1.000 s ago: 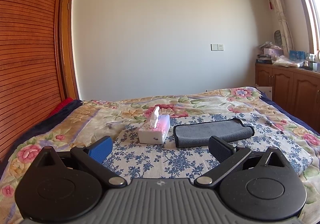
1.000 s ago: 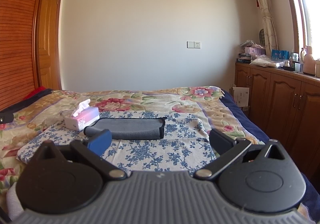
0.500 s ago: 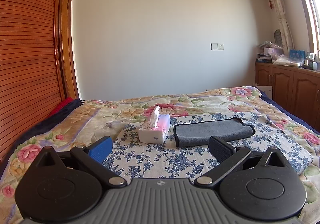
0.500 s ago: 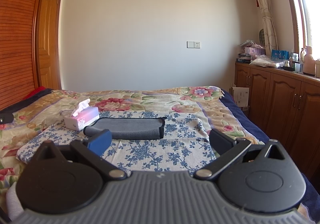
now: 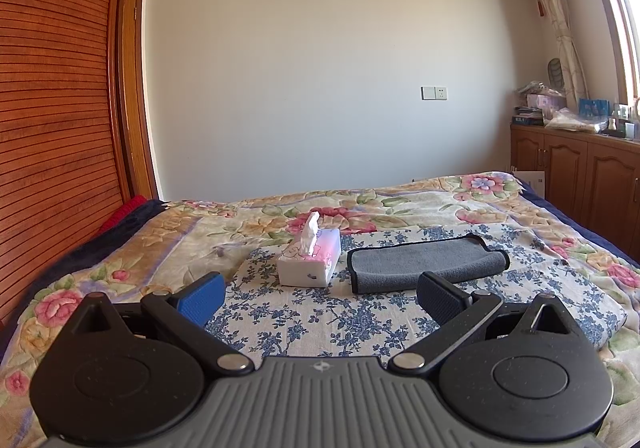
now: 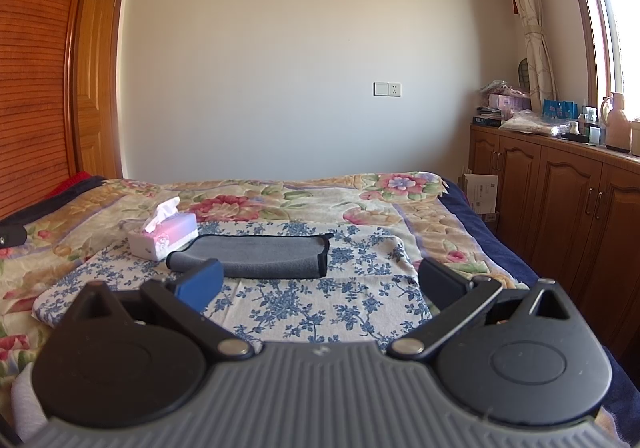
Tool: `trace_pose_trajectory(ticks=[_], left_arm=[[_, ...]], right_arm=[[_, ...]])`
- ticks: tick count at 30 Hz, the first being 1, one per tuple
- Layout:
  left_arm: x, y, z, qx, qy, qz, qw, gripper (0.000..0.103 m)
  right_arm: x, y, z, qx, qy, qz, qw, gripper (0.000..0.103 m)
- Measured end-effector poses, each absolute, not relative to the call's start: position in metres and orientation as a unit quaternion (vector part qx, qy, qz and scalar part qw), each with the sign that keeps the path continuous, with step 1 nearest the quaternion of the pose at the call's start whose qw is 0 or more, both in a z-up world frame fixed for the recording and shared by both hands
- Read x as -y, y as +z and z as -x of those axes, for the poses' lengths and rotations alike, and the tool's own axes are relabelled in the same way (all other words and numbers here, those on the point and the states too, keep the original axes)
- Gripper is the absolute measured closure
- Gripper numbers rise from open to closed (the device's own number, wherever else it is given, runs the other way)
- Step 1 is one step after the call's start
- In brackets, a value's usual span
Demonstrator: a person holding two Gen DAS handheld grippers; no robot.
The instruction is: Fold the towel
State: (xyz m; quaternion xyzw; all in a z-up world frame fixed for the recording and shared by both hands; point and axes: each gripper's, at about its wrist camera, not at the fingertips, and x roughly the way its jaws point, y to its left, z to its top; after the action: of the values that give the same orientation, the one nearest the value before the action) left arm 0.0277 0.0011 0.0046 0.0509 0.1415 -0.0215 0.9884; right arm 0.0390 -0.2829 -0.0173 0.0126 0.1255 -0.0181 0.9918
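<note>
A grey towel [image 5: 424,263] with a dark edge lies folded in a long strip on a blue-flowered white cloth [image 5: 320,312] on the bed. It also shows in the right wrist view [image 6: 260,254]. My left gripper [image 5: 320,294] is open and empty, held above the cloth short of the towel. My right gripper [image 6: 320,284] is open and empty, also short of the towel's near edge.
A white and pink tissue box [image 5: 310,258] stands just left of the towel, also seen in the right wrist view [image 6: 164,234]. The floral bedspread [image 5: 440,200] covers the bed. Wooden cabinets [image 6: 560,200] line the right side. A wooden wardrobe [image 5: 52,128] is on the left.
Almost nothing has changed. Both grippers stay open and nearly still; the left view has shifted very slightly.
</note>
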Motion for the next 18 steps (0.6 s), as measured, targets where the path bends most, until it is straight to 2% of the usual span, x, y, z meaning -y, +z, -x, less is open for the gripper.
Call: trace_pose_trajectory(ticks=[18], left_arm=[[-0.0011, 0.0036, -0.028, -0.143, -0.021, -0.052, 0.988, 0.0]], right_arm=[[0.2829, -0.0176, -0.0391, -0.126, -0.018, -0.012, 0.992, 0.0]])
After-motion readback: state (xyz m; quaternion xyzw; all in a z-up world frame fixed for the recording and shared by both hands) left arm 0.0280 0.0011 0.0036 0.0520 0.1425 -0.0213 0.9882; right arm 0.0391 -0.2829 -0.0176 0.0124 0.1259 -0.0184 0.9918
